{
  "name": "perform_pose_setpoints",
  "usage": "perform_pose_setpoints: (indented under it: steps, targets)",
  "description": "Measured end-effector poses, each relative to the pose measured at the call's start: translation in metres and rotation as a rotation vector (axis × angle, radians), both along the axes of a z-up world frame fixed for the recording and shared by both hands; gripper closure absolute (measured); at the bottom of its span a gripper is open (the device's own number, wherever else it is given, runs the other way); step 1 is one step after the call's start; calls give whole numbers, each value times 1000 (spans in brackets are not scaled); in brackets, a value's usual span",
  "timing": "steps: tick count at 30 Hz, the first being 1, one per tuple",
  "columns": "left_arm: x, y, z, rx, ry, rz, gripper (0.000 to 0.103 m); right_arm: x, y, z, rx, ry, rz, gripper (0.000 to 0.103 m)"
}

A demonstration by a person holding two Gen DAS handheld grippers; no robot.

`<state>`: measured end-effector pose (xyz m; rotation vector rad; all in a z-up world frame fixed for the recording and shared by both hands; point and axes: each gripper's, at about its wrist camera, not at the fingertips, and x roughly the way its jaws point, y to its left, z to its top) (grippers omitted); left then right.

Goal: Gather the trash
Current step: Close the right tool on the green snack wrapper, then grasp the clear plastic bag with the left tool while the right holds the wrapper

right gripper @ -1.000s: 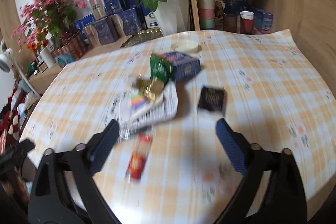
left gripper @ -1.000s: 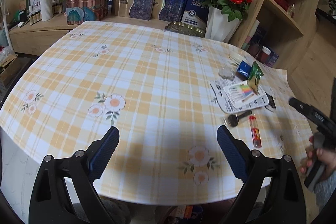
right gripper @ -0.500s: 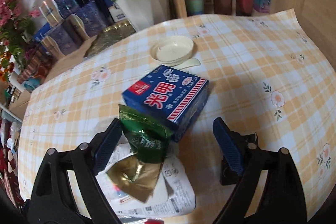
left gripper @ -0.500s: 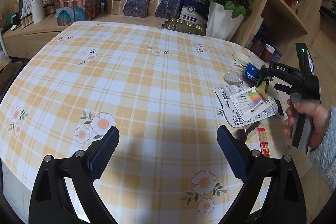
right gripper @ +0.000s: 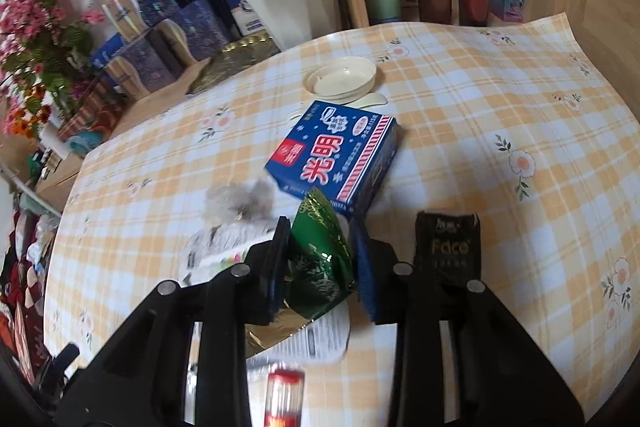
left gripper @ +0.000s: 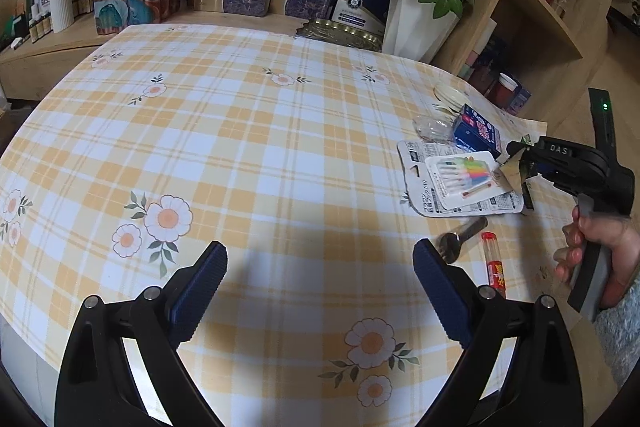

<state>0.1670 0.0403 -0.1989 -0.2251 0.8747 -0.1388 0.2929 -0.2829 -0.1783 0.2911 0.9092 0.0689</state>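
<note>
Right gripper (right gripper: 320,247): jaws have just been closing; the pads now pinch the green wrapper (right gripper: 320,259) from both sides
Green wrapper: crumpled foil, green outside and gold inside, gripped between the right pads just in front of the blue box (right gripper: 336,151) and above the blister pack (left gripper: 464,179)
Left gripper (left gripper: 320,291): spread wide with nothing between the fingers, over a bare part of the table (left gripper: 240,147)
Blue box: flat on the checked cloth, just behind the wrapper; a white lid (right gripper: 342,77) lies beyond it
Black sachet (right gripper: 446,251): lies on the cloth just right of the right gripper, partly hidden by its finger
Blister pack: white card with coloured sticks, under and left of the wrapper
Red tube (left gripper: 494,267): on the cloth nearer the table edge, beside a small dark tool (left gripper: 460,239)
Clear scrap (left gripper: 432,127): crumpled plastic left of the blue box
Hand (left gripper: 600,247): holds the right gripper's handle at the table's right edge
Rose pot (left gripper: 416,19): white, at the far edge beside the wooden shelf
</note>
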Motion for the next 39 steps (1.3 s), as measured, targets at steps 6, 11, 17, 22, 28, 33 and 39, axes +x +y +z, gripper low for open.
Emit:
perform_pose_setpoints:
  steps: [6, 11, 17, 22, 28, 33, 39]
  targets:
    - [-3, -7, 4, -8, 14, -6, 12, -29, -4, 14, -23, -65, 75, 70]
    - [2, -16, 6, -31, 48, -9, 17, -52, -16, 22, -27, -128, 126, 70]
    - [21, -40, 17, -45, 37, -50, 21, -69, -35, 33, -11, -205, 146, 71]
    - [48, -69, 17, -63, 68, -108, 23, -74, -49, 31, 23, -219, 129, 71]
    - [93, -100, 10, -94, 111, -131, 25, -75, -60, 21, 54, -219, 94, 71]
    - [139, -124, -1, -108, 144, -120, 28, -74, -67, 8, 83, -209, 70, 71]
    - [191, -154, -18, -18, 156, -142, 33, -75, -73, 2, 93, -204, 58, 71]
